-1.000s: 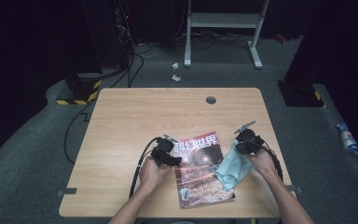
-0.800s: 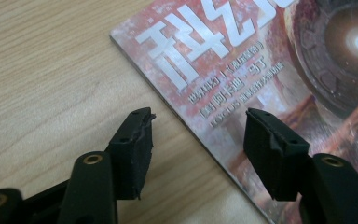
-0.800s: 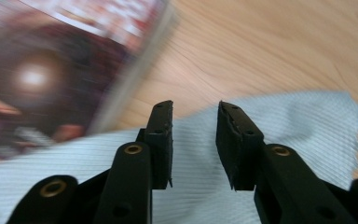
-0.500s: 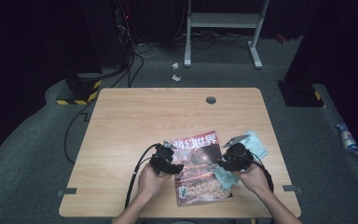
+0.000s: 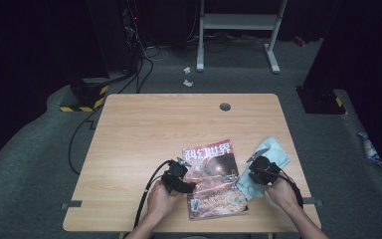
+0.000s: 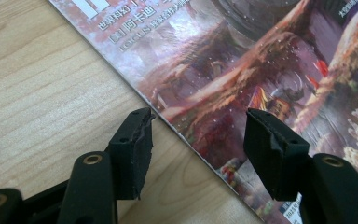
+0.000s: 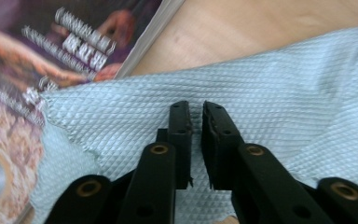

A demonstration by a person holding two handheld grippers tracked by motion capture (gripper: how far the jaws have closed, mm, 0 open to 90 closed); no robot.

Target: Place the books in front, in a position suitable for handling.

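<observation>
High view: the magazine [image 5: 213,178] lies flat on the desk [image 5: 144,134] near the front edge, between my two hands. Its long axis runs roughly away from me, tilted a little, with the title end at the far side and the near end toward the desk's front edge. My left gripper [image 5: 178,177] sits at the magazine's left edge, about halfway along it. My right gripper [image 5: 259,167] is over the light blue cloth [image 5: 273,152], which lies just beside the magazine's right edge and laps its lower right part. Left gripper view: my jaws stand wide apart, released, holding nothing. The magazine [image 6: 242,70] edge runs diagonally from upper left to lower right across the gap; one jaw is over bare wood of the desk [image 6: 42,84], the other over the cover. I cannot tell whether either jaw tip touches the paper. Right gripper view: my jaws are nearly closed, with only a thin slit between them, and they rest against the cloth [image 7: 270,98]. I cannot tell whether a fold of cloth is pinched in the slit or the tips merely press on it. The cloth's left edge overlaps the magazine [image 7: 37,60] cover, and its page edge runs up toward the bare desk [image 7: 261,23] beyond.
</observation>
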